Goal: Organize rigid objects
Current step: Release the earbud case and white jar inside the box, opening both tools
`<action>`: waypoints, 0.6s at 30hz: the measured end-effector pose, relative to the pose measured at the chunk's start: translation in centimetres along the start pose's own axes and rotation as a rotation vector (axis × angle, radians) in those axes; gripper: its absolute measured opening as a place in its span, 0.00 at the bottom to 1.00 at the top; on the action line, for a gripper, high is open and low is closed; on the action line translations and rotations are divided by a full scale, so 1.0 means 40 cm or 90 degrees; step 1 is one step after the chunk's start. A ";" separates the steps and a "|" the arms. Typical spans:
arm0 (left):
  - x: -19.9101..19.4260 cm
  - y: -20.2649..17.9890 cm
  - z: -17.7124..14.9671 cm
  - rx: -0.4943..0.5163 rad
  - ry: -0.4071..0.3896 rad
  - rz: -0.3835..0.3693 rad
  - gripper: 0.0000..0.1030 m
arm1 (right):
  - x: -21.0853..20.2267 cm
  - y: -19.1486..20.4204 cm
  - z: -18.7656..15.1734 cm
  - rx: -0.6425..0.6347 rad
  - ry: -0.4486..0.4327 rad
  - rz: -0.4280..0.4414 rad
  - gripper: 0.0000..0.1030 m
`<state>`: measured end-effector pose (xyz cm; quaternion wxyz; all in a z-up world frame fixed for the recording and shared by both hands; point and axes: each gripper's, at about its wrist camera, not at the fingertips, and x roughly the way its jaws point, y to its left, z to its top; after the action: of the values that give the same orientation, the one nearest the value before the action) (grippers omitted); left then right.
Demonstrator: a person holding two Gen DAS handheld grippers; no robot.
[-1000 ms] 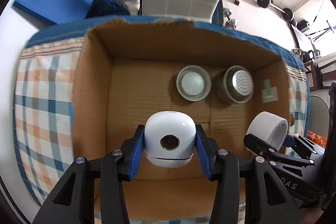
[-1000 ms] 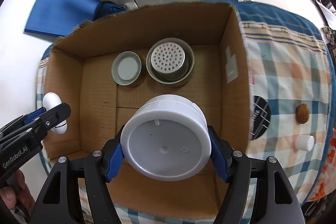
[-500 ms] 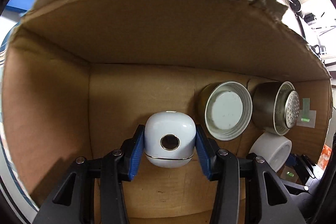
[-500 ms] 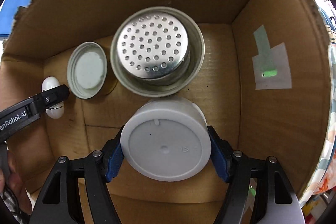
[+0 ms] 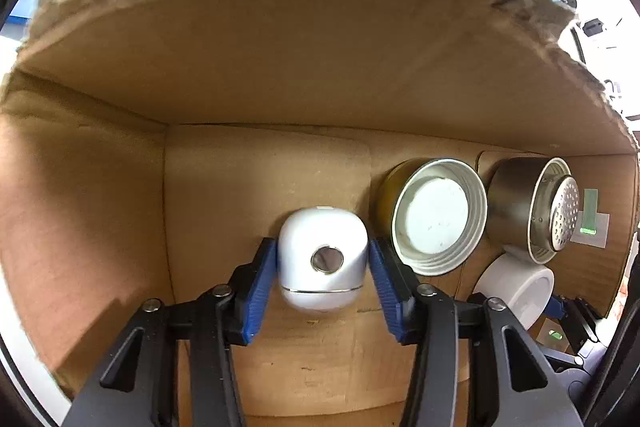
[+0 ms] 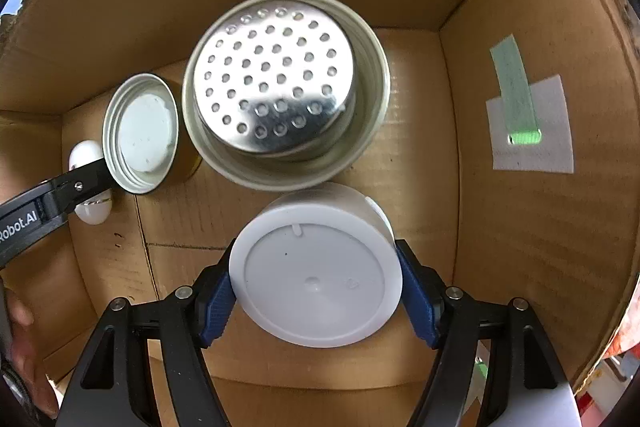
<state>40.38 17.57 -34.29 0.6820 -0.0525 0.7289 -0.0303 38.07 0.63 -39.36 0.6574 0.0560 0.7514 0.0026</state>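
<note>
Down inside the cardboard box [image 5: 280, 67] both of my tongs are at work. My left gripper [image 5: 323, 267] has its blue pads [image 5: 260, 283] set on either side of a small white rounded case [image 5: 323, 261] with a round metal-ringed hole facing my camera. A thin sliver of gap shows along the right pad, so I cannot tell whether the case is pinched or the pads have eased off it. It sits low against the box floor, just left of an upturned metal lid with a white liner [image 5: 436, 219].

My right gripper [image 6: 316, 291] is pressed onto a white plastic jar cap [image 6: 316, 267], one blue pad on each side of its rim, flat face turned toward my camera. That cap lies just in front of a steel cup holding a perforated strainer [image 6: 280, 83] — their edges look to be touching, though I cannot be sure. The lid [image 6: 140, 135] stands beside the cup on the left, and beyond it the white case [image 6: 88, 183] shows behind my left tong's black finger.

On the box's right wall there is a white label with a green strip [image 6: 528, 119]. From the left camera the white cap [image 5: 516, 287] appears low at the right, below the steel cup [image 5: 532, 207].
</note>
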 end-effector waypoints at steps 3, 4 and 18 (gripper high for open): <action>-0.034 0.006 -0.005 -0.004 -0.016 -0.007 0.74 | -0.012 0.002 -0.007 -0.006 0.002 0.010 0.77; -0.047 0.005 -0.010 -0.005 -0.019 -0.009 0.80 | -0.020 0.006 -0.012 -0.010 0.001 0.016 0.79; -0.235 0.000 -0.205 -0.010 -0.109 0.022 0.84 | -0.166 0.019 -0.122 -0.067 -0.040 0.016 1.00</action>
<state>32.81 18.45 -24.42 0.7419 -0.0473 0.6688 -0.0082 34.17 1.13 -32.07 0.6824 0.0305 0.7287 0.0488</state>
